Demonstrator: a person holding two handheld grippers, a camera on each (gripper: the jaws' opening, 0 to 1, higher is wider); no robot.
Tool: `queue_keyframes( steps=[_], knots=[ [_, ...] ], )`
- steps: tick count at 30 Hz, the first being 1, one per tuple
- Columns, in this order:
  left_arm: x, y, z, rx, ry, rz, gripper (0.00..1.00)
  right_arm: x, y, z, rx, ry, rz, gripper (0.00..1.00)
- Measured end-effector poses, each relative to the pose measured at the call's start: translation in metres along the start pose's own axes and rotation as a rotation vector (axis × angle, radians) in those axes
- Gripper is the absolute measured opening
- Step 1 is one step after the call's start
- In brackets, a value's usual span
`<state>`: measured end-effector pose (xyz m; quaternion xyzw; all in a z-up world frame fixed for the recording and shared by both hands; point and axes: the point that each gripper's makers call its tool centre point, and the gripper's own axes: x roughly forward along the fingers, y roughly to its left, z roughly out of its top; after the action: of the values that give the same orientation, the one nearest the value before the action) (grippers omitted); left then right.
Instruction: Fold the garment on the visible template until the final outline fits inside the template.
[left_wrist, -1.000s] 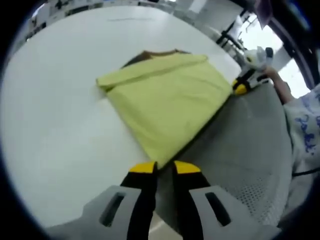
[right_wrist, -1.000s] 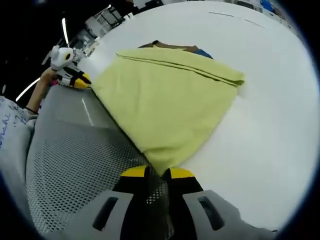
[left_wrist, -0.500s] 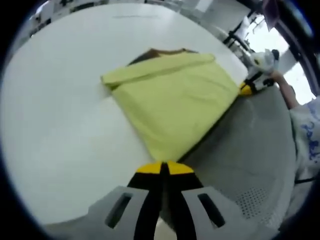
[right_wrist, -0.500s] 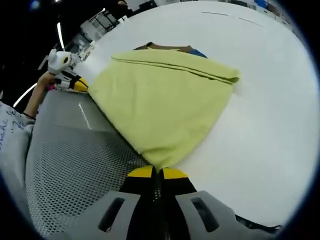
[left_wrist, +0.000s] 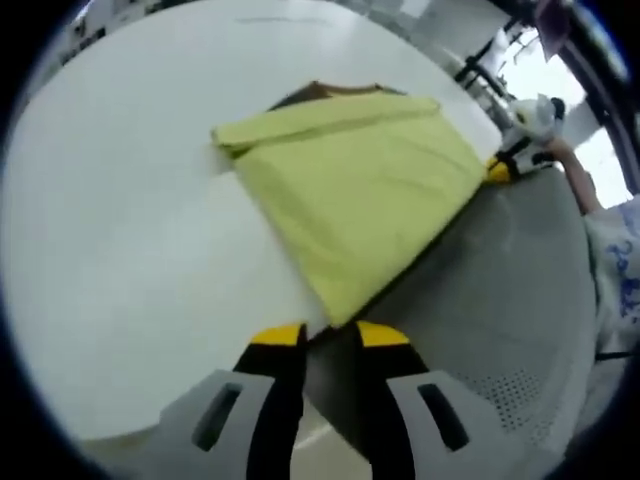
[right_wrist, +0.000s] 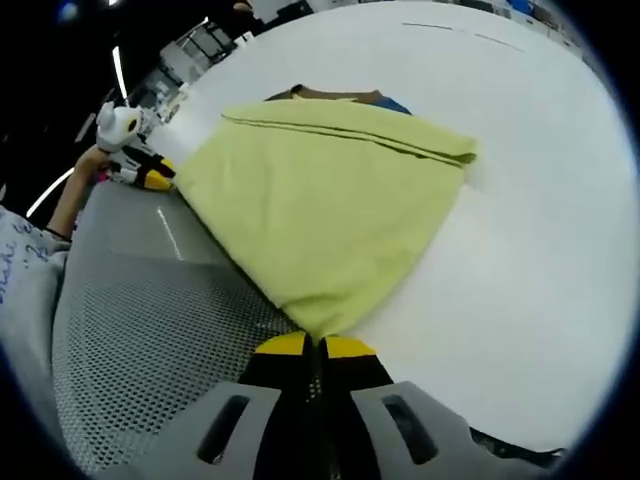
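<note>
Now folded yellow garment (left_wrist: 360, 195) on white table (left_wrist: 120, 250).

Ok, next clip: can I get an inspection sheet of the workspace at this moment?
Surface: white table with a grey perforated mat along its near side.
Job's things: yellow garment folded into a flat packet, lying partly on the table, its near edge at the mat; a brown and blue edge peeks out behind it. Template outline cannot be made out.
Clutter: nothing seen.
Grippers: left gripper jaws open, just short of the garment's corner; right gripper jaws closed on the opposite near corner.
Cables: nothing seen.
Surroundings: a person's sleeve; dim room with ceiling lights.
</note>
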<state>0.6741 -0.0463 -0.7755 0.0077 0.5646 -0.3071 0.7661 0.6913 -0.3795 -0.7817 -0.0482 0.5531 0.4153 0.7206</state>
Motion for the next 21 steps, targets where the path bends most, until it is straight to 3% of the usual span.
queue_keyframes(
  steps=[6, 21],
  knots=[
    [0.003, -0.005, 0.005, -0.008, -0.02, -0.023, 0.02, 0.0, 0.0, 0.0, -0.002, -0.001, -0.001, 0.04],
    [-0.001, -0.007, 0.008, 0.003, -0.02, -0.022, 0.0, -0.013, -0.01, 0.0, -0.036, 0.007, -0.039, 0.03]
  ],
)
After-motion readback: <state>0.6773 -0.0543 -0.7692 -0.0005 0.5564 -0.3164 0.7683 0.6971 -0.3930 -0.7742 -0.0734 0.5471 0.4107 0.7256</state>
